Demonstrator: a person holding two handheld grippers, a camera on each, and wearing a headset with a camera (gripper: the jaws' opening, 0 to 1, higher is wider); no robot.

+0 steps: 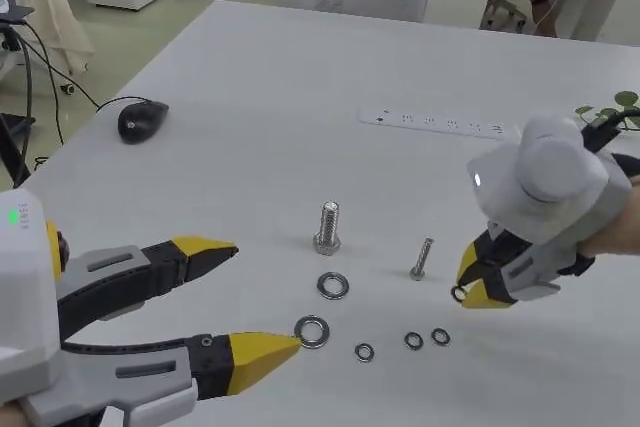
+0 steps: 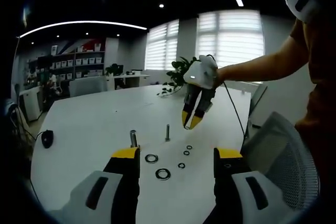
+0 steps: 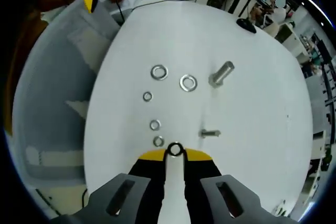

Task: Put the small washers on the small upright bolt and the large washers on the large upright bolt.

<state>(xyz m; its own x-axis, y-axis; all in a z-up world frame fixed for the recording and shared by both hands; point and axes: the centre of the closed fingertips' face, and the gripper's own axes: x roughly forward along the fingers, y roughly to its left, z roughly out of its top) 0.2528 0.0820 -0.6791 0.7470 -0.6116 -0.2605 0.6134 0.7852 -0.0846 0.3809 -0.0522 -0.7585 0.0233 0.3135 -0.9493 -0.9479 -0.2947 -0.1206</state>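
A small washer tight in right gripper near small bolt; left gripper spread wide.

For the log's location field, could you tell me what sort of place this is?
Probably an office: a white table bearing a computer mouse and power strip, with window blinds behind.

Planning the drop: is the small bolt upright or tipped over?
Upright: the small bolt stands on its head, shank pointing up.
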